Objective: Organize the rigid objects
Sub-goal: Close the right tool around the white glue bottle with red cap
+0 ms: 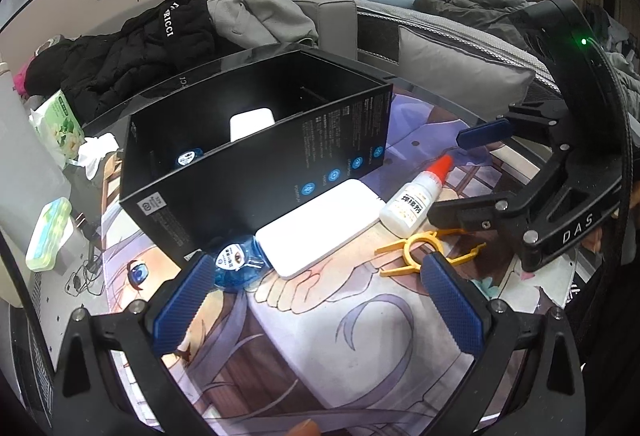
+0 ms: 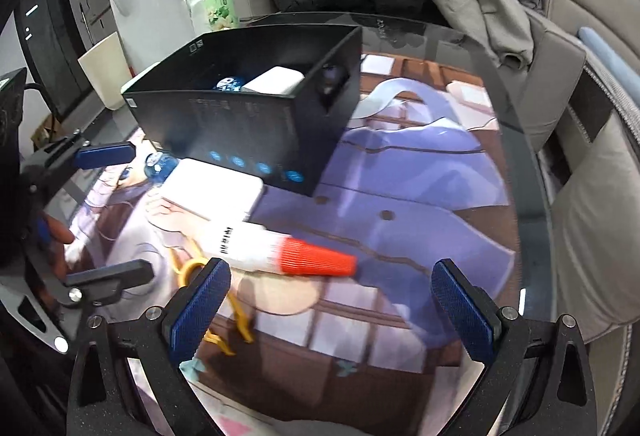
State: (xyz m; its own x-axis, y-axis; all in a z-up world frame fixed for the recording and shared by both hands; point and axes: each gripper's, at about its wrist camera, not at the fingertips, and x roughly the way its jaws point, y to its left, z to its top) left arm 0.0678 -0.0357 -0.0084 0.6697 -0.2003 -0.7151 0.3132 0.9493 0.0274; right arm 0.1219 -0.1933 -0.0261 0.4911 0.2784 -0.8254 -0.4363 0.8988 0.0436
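An open black box (image 1: 256,155) (image 2: 240,103) stands on the printed mat, holding a white block (image 1: 252,123) and a blue round item (image 1: 186,157). In front of it lie a white flat block (image 1: 320,228) (image 2: 212,191), a blue round bottle (image 1: 236,264) (image 2: 160,163), a yellow plastic clip (image 1: 420,248) (image 2: 196,272) and a white glue bottle (image 1: 412,207) (image 2: 256,242) on its side with a red cap (image 2: 316,258). My left gripper (image 1: 318,300) (image 2: 143,211) is open just short of the white block. My right gripper (image 2: 332,310) (image 1: 448,175) is open, the cap just ahead of its fingertips.
The mat covers a round glass table whose rim (image 2: 528,171) curves to the right. A tissue pack (image 1: 60,123) and a green case (image 1: 50,236) lie left of the box. Black jackets (image 1: 152,39) and a grey pillow (image 1: 452,75) sit beyond the table.
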